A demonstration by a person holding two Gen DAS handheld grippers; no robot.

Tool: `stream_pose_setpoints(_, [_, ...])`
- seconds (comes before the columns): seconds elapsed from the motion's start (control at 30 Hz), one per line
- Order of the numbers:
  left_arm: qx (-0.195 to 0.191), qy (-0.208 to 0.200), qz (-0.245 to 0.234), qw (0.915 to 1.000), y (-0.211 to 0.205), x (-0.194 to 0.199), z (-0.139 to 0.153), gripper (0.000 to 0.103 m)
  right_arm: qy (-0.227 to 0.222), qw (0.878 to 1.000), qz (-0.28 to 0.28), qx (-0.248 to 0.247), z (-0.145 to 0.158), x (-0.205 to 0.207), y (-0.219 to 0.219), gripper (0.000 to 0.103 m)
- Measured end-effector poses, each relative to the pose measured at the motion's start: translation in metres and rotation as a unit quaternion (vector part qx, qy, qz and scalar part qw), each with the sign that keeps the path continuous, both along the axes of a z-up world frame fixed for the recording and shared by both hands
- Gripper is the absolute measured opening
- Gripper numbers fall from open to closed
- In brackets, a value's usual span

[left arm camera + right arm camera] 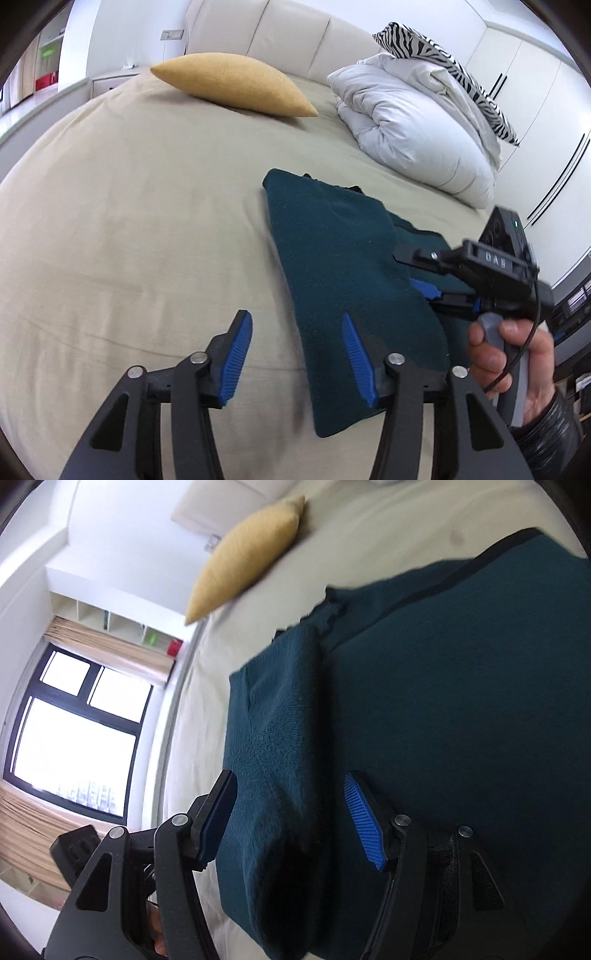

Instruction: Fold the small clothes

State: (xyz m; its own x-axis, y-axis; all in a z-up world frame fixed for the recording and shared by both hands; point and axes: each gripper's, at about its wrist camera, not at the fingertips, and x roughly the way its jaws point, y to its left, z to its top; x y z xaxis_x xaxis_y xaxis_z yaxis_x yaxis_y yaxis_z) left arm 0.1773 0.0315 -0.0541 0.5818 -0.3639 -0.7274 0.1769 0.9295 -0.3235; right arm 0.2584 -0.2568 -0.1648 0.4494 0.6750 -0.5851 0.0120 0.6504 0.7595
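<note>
Lying on one bed (129, 221), one teal garment (332, 251) sits between two wide-open, empty grippers: left gripper (297, 354), right gripper (291, 819).

Beige bed (129, 221) bearing teal garment (343, 266), mustard pillow (236, 83), white duvet (417, 133).

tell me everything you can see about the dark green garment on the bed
The dark green garment is a teal knit, fuzzy-looking, with a thin black trim line near one edge. It lies partly folded on the beige bed sheet, one flap laid over the rest, edges slightly rumpled. The left claw hangs open at its near end; the right claw is open around a raised fold, not visibly clamped on it.
</note>
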Motion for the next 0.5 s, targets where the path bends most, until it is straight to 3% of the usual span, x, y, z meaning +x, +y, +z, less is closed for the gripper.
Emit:
stream_pose_setpoints(0.17, [0.006,0.012,0.002,0.9999,0.002,0.003,-0.005,0.055,0.013,1.0,0.018,-0.015,0.002,0.017,0.025,0.055])
stream_pose_setpoints(0.3, [0.011,0.015,0.001,0.9998,0.001,0.002,-0.006,0.055,0.029,0.999,0.019,-0.038,-0.004,0.024,0.027,0.018])
stream_pose_setpoints(0.5, [0.023,0.017,0.002,0.9996,-0.003,0.001,-0.005,0.055,0.017,0.999,0.011,-0.048,0.0,0.019,0.02,0.011])
